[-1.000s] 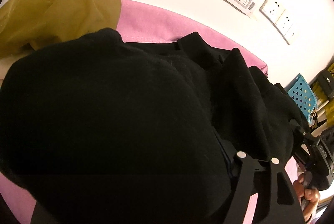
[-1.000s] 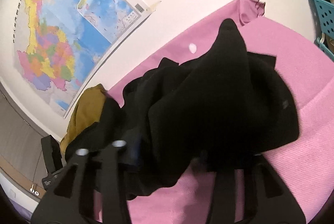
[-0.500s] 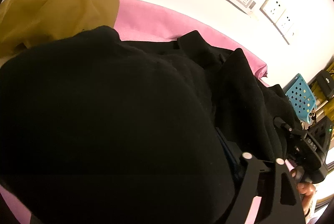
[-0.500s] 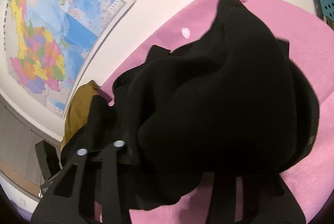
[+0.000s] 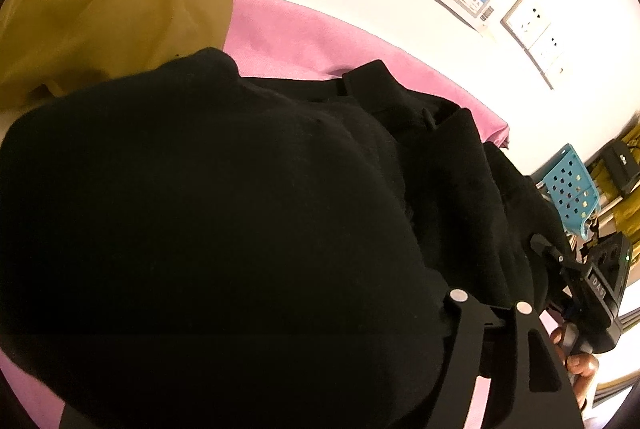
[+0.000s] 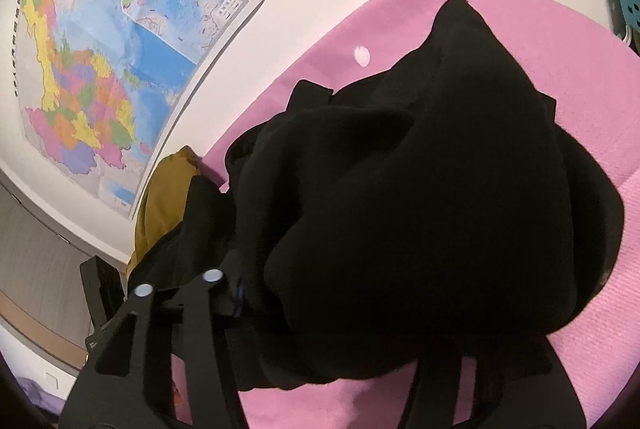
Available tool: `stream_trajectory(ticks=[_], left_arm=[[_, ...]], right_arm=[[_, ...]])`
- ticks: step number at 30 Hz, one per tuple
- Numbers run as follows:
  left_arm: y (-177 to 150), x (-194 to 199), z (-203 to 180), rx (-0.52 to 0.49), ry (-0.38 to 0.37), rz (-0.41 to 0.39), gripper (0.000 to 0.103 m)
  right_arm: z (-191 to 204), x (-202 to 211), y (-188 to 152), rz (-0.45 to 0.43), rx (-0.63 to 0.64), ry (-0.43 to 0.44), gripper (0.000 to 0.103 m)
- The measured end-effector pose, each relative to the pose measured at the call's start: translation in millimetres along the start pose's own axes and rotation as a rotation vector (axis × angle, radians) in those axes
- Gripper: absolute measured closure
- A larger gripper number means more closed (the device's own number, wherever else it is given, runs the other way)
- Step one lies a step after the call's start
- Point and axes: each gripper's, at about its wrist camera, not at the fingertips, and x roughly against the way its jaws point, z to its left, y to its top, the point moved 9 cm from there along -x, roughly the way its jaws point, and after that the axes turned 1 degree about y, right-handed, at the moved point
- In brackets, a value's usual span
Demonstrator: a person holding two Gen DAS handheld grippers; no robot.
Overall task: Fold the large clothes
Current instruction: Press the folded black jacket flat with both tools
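Black garment [image 6: 440,189] bunched mid pink-covered worktop [image 6: 580,329], reaching toward wall edge. My left gripper [image 5: 280,329] buried in its cloth; jaws just widened, grip unreadable. My right gripper [image 6: 320,309] likewise smothered, jaws just reopened, hold unclear. Mustard garment [image 5: 112,9] at worktop's far-left corner.

Colours: black on pink, mustard behind.

Garment [image 6: 440,189] plain black, no print visible; it lies on a plain pink cloth [image 6: 580,41] bearing one small white spot [image 6: 361,55]. Second garment [image 5: 112,1] mustard-olive, plain. Wall map [image 6: 100,69] blue seas, patchwork of yellow, pink, orange, green and purple regions (legend too small to read). Sockets [image 5: 528,25] white. Basket [image 5: 572,189] turquoise, perforated with round holes. Tongs [image 6: 320,309] matte black, silver rivets.
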Motion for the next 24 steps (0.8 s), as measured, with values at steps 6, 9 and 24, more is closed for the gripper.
stream_trajectory(ticks=[6, 9, 24], left_arm=[[-2, -3, -4, -0.050, -0.004, 0.013, 0.013], [-3, -6, -6, -0.073, 0.002, 0.026, 0.008], [-2, -2, -3, -0.066, 0.018, 0.019, 0.026]], right_arm=[[-3, -8, -1, -0.002, -0.019, -0.001, 0.037], [-2, -9, 0, -0.005, -0.014, -0.001, 0.034], [-1, -13, 0, -0.004, 0.021, 0.002, 0.063]])
